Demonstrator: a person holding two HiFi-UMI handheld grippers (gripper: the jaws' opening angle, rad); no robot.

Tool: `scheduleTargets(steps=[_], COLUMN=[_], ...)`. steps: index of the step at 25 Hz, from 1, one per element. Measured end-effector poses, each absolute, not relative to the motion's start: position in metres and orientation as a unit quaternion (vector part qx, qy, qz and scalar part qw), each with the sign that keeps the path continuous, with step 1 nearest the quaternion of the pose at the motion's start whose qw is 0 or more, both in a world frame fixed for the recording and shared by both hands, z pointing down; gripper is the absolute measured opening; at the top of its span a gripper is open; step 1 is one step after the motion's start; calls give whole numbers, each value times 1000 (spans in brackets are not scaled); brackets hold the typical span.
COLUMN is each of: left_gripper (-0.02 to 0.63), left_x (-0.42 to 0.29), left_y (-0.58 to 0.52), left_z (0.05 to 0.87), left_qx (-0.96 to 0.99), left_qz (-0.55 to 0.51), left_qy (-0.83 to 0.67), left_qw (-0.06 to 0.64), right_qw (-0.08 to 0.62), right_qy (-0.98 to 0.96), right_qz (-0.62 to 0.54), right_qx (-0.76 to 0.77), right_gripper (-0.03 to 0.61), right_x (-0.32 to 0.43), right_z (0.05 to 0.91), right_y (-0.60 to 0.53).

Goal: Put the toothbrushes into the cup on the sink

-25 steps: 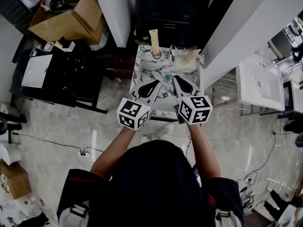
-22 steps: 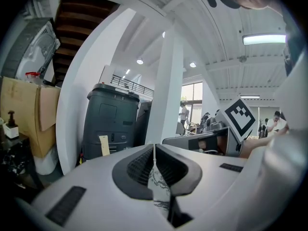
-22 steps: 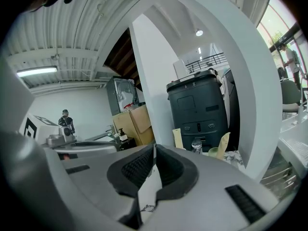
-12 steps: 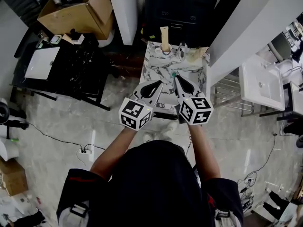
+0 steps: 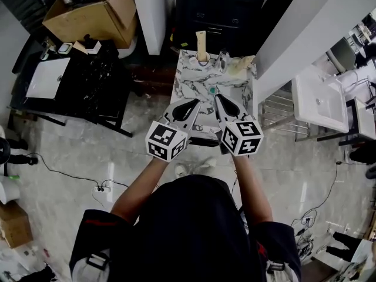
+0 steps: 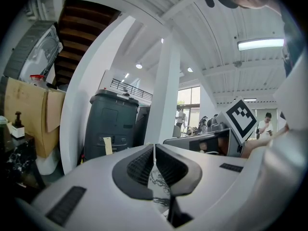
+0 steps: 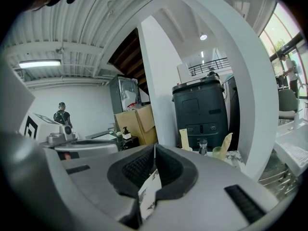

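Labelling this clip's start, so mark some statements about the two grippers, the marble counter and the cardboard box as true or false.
1. The left gripper and the right gripper both have their jaws together. True.
2. The right gripper holds a toothbrush. False: nothing is between its jaws.
3. A green cup stands near the far edge of the marble counter. True.
4. The cardboard box sits on the marble counter. False: it stands off to the left, beyond the black table.
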State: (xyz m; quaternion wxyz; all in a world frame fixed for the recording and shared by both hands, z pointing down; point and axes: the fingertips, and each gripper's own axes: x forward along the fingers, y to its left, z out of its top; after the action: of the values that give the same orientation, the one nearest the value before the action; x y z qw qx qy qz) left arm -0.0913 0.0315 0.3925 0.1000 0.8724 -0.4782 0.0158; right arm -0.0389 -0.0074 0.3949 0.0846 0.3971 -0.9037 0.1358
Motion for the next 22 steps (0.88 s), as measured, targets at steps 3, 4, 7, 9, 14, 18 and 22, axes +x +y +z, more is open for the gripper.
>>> scheduleTargets(steps=[3,4,7,9,14,18,22], left_gripper=[25,25,25,25,25,25,25], left_x=[-87,-85,-80,-75,-57,-44,-34], left_y=[32,32,31,30,29,30,33], left_z=[391,390,388,387,380,379,380], left_qx=[874,874,873,872,870,868,868], left_qz=[16,17,18,20,22,23,25], left_qy=[-477,-477,-478,-480,-485,-487,-487], left_qw=[97,96,94,92,89,90,92], right_qw=[81,81,81,81,80,77,76], right_qy=[-904,-904,-907,-909,-914,-915,-916], right_qz=[133,130,121,116,113,113,116], right_qx=[398,399,396,392,382,378,377], right_gripper=[38,37,35,35,35,35,35], right_x=[-34,-32,-27,-23,-9,3,13], right_z=[392,391,387,385,379,377,377], right_y=[-5,-5,-5,-4,-2,0,4])
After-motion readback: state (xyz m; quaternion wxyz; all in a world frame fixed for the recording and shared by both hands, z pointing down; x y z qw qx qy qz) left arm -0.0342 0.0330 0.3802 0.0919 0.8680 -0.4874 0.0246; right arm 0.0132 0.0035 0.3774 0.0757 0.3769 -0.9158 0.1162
